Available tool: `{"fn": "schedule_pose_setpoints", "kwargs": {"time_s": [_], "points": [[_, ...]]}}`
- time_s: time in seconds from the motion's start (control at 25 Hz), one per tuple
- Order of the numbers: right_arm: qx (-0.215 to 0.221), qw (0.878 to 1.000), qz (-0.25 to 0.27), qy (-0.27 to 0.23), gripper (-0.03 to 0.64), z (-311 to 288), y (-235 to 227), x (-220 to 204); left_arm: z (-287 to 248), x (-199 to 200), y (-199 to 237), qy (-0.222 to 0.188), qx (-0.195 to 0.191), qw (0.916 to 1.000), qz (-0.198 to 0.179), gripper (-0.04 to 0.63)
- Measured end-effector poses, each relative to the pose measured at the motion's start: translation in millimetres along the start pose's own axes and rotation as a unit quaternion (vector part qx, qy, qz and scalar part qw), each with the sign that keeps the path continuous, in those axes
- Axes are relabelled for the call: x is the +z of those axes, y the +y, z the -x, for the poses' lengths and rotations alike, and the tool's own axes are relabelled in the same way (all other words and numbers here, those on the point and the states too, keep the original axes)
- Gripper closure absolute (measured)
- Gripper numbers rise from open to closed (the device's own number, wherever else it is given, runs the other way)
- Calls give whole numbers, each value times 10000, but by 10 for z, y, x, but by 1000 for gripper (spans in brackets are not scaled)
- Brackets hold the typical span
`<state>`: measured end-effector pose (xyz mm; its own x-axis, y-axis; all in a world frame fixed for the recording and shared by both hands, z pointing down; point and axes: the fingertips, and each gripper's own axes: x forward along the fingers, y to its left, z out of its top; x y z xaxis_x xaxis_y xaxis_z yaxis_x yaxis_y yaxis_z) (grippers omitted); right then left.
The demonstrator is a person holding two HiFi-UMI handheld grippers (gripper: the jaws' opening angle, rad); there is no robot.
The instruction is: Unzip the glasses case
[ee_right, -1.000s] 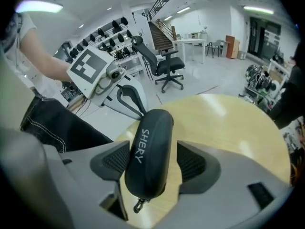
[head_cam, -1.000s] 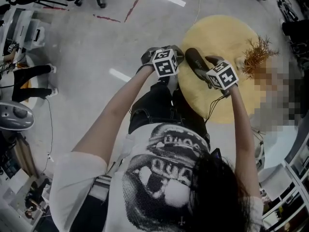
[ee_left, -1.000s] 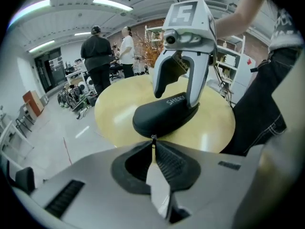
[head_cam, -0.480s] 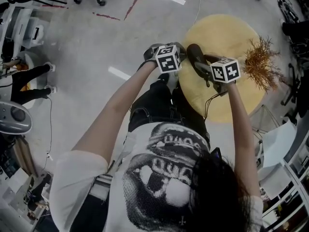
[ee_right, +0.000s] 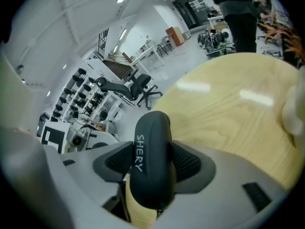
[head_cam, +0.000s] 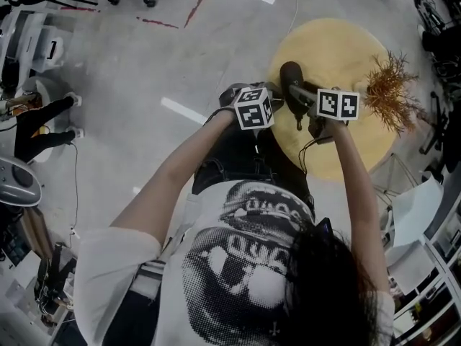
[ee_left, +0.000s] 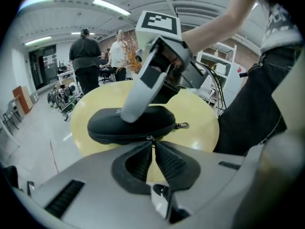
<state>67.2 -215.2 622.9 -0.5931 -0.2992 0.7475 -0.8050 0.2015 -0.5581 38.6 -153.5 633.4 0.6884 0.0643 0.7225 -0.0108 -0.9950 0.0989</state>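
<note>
Clamping the glasses case (ee_right: 151, 123) mid-frame, the right hand-held gripper (ee_right: 152, 156) has jaws that were just closing. And the left hand-held gripper (ee_left: 153, 149) pinches the zipper pull (ee_left: 151, 138).

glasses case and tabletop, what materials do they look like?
Glasses case: looks like a matte black fabric-covered moulded shell; no glare, white printed lettering, zipper seam. Zipper pull: too small to tell. Table: pale wood or wood-look laminate; grain lines visible, satin sheen from light reflections.

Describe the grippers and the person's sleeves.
The left gripper and right gripper have pale grey shells, black ribbed pads and a white cube with black square markers. A black cable trails from the right gripper. The sleeves are short and white.
</note>
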Motion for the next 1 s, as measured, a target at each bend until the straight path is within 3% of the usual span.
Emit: {"fn": "schedule_pose_setpoints", "kwargs": {"time_s": [0.24, 0.52, 0.68, 0.84, 1.0], "points": [[-143, 9964, -767, -323, 359, -29, 7, -6, -44, -12, -340, -115, -133, 9998, 137, 568], [-472, 9854, -1490, -678, 362, -72, 38, 10, -7, -97, -400, -391, 16, 9959, 822, 569], [-477, 9753, -1930, -961, 364, -72, 15, 25, -49, -88, -458, -477, 2, 9938, 1008, 569], [-520, 9751, -1890, -1042, 364, -68, 19, 33, -67, -82, -474, -643, -19, 9918, 1105, 568], [-538, 9785, -1715, -1006, 364, -66, 42, 31, -45, -111, -493, -555, -102, 9950, 819, 568]]}}
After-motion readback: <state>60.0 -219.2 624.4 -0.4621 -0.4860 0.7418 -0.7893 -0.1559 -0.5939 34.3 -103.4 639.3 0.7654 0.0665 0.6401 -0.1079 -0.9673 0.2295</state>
